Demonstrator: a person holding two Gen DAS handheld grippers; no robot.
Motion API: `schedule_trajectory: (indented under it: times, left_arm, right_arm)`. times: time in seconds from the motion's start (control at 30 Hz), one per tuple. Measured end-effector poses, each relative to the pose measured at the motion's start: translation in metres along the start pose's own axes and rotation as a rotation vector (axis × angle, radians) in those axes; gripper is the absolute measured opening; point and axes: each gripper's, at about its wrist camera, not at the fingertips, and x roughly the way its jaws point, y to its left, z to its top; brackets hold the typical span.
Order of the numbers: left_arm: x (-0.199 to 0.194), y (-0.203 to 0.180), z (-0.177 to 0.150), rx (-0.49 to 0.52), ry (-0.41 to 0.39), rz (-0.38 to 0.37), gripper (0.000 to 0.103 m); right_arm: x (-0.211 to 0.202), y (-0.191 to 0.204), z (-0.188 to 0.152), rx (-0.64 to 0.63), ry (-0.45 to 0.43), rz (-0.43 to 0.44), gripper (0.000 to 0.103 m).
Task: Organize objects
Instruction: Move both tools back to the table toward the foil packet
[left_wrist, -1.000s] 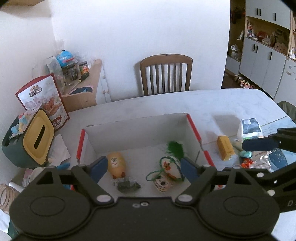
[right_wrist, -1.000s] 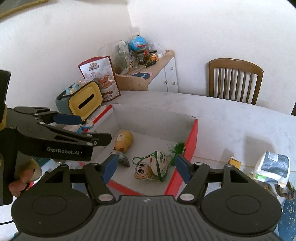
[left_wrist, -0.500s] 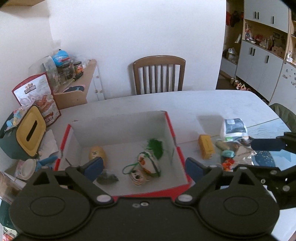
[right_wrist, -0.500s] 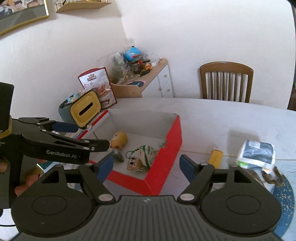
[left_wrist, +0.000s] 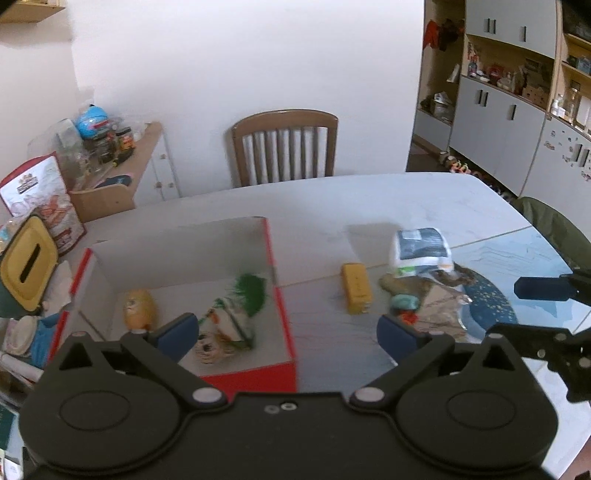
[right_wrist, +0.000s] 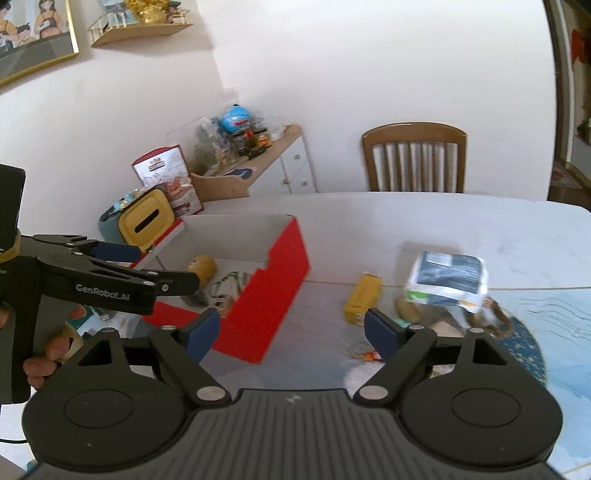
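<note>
Beside the box (left_wrist: 284, 306), both grippers have swung right toward the loose pile; left gripper (left_wrist: 286, 334) and right gripper (right_wrist: 291, 330) are opening, nothing between their jaws. Toys lie boxed; yellow block (left_wrist: 355, 291) and packet (left_wrist: 421, 249) remain on the table (left_wrist: 369, 199), likely next.

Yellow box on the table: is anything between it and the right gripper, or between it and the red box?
Nothing visible blocks the yellow box. The right gripper, jaws opening and empty, has bare table ahead of it. Toward the red box only that box's own side wall stands in the way, so it must be lifted over.
</note>
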Motion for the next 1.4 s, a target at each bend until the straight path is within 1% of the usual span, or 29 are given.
schedule_trajectory:
  times: [0.2,0.47,0.77,0.97,1.03,1.13,1.23,1.3,1.4]
  left_arm:
    - [0.012,-0.029,-0.006,0.015,0.011,-0.037,0.103]
    - [0.039,-0.064,-0.016,-0.007,0.058,-0.073,0.103]
    - [0.079,-0.098,-0.031,-0.013,0.105,-0.063,0.103]
    - [0.106,-0.115,-0.038,-0.022,0.133,-0.045,0.102]
    - [0.115,-0.118,-0.042,-0.028,0.144,-0.049,0.102]
    - [0.131,-0.122,-0.046,-0.025,0.165,-0.031,0.102]
    - [0.141,-0.121,-0.049,-0.058,0.191,-0.022,0.100]
    - [0.145,-0.121,-0.051,-0.084,0.193,-0.033,0.099]
    - [0.151,-0.123,-0.052,-0.093,0.203,-0.025,0.095]
  right_arm:
    - [-0.010,-0.036,-0.010,0.031,0.015,-0.049,0.086]
    - [-0.010,-0.086,-0.017,0.040,0.044,-0.112,0.086]
    - [0.028,-0.126,-0.022,-0.025,0.119,-0.156,0.086]
    - [0.061,-0.144,-0.022,-0.058,0.176,-0.140,0.086]
    - [0.072,-0.149,-0.023,-0.058,0.193,-0.136,0.086]
    - [0.087,-0.152,-0.022,-0.064,0.217,-0.107,0.086]
    - [0.104,-0.152,-0.021,-0.110,0.237,-0.089,0.086]
    - [0.115,-0.153,-0.021,-0.137,0.260,-0.084,0.086]
    - [0.126,-0.157,-0.019,-0.156,0.265,-0.080,0.086]
